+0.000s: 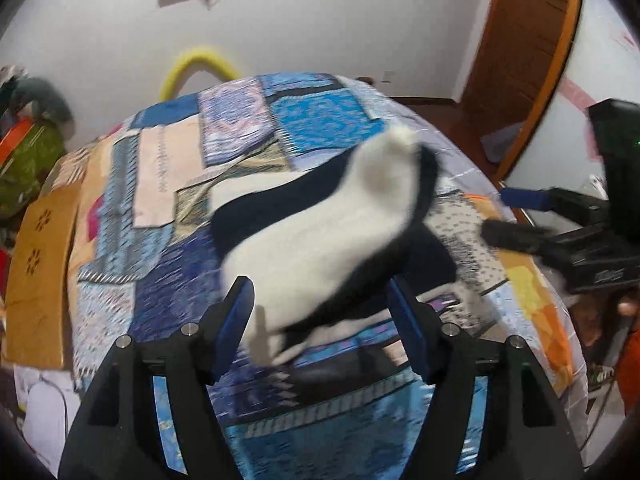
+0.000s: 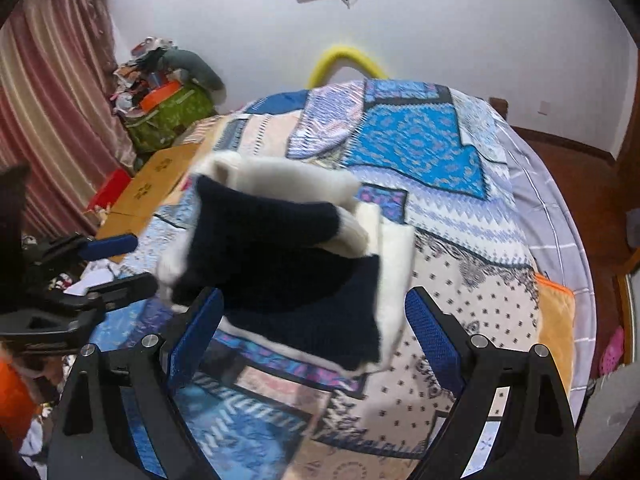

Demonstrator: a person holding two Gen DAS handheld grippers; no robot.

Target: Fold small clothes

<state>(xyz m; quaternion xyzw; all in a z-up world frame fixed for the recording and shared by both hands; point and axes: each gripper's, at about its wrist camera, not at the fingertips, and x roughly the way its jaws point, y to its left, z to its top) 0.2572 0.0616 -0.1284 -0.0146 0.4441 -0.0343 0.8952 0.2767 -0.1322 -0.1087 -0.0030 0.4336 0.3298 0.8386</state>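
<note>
Both the left gripper (image 1: pixel 320 312) and the right gripper (image 2: pixel 314 316) have their blue-padded fingers spread, pinching nothing. Just beyond them the navy-and-white knit garment (image 2: pixel 280 264) lies bunched and partly folded on the patchwork bedspread (image 2: pixel 420 140). A yellow foam hoop (image 2: pixel 344 60) stands behind the bed.

L + R wrist cams, angled down, near, both see bedspread (image 1: pixel 168 208)

A folded navy-and-white garment (image 2: pixel 296 264) lies on the patchwork bedspread (image 2: pixel 420 152).
</note>
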